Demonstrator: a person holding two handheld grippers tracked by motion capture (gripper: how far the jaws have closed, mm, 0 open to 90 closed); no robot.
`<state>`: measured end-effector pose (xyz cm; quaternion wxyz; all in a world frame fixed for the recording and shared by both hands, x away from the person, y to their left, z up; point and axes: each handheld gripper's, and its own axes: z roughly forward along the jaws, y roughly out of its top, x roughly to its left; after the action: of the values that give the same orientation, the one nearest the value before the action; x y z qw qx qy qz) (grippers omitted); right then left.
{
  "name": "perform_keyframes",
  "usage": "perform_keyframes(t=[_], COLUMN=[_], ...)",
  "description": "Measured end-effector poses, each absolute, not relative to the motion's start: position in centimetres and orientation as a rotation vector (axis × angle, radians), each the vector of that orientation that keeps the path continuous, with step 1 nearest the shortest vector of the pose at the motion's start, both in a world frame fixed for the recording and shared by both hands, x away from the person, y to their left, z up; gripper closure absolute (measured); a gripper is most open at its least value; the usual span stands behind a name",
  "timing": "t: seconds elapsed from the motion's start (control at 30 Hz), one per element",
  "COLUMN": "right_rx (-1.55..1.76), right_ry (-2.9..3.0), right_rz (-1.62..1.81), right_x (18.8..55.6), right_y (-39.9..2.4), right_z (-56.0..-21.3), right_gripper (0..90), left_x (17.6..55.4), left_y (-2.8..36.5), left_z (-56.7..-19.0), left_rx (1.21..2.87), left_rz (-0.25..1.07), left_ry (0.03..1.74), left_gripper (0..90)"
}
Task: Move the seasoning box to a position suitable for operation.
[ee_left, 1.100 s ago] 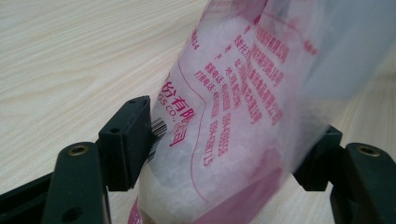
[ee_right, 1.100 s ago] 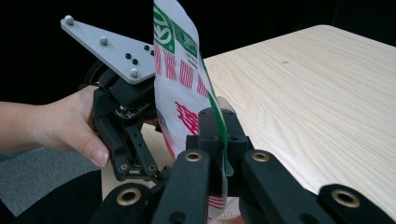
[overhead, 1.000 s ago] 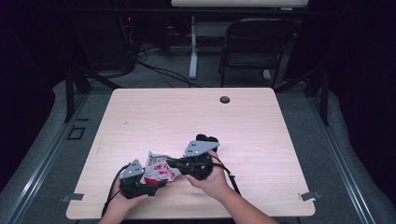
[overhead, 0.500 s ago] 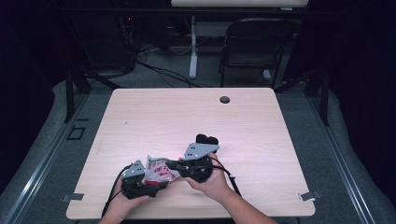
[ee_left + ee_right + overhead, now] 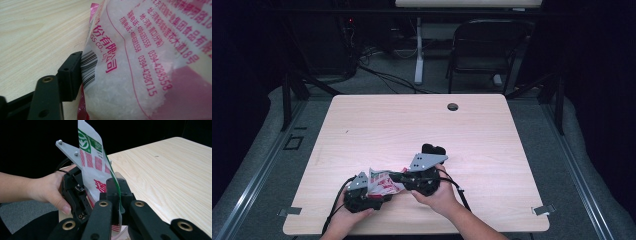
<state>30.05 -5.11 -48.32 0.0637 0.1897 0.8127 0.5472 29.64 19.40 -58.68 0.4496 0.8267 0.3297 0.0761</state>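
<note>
Two hand-held grippers held a printed plastic packet between them at the near edge of a wooden bench.

At the near left, the left gripper (image 5: 362, 192) had the white-and-pink packet (image 5: 382, 182) pressed against one of its fingers (image 5: 71, 75) at the barcode; whether that grip was clenched could not be told. Just right of it, the right gripper (image 5: 116, 195) had its fingers clenched on the packet's edge, which stood upright. A small round hole (image 5: 453, 106) sat far off on the bench (image 5: 492, 145).
</note>
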Motion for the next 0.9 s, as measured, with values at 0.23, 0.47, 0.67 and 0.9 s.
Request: perform_keyframes(t=[0.23,0.47,0.67,0.9], right_rx=[0.576,0.581,0.577,0.575], right_ry=[2.452,2.443,2.437,2.43], right_rz=[1.65,1.659,1.658,1.642], right_x=[30.1,30.1,30.1,30.2], right_y=[-5.2,-5.3,-5.5,-5.6], right_z=[-48.4,-48.4,-48.3,-48.1], right_gripper=[90.0,90.0,90.0,90.0], left_x=[29.6,29.5,29.4,29.2], left_y=[19.3,19.2,19.2,18.9], left_z=[-58.5,-58.1,-57.6,-56.9], left_rx=[2.051,2.061,2.086,2.129], left_rz=[0.206,0.212,0.246,0.354], left_ry=[0.836,0.851,0.844,0.832], left_gripper=[42.7,47.8,51.6,53.6])
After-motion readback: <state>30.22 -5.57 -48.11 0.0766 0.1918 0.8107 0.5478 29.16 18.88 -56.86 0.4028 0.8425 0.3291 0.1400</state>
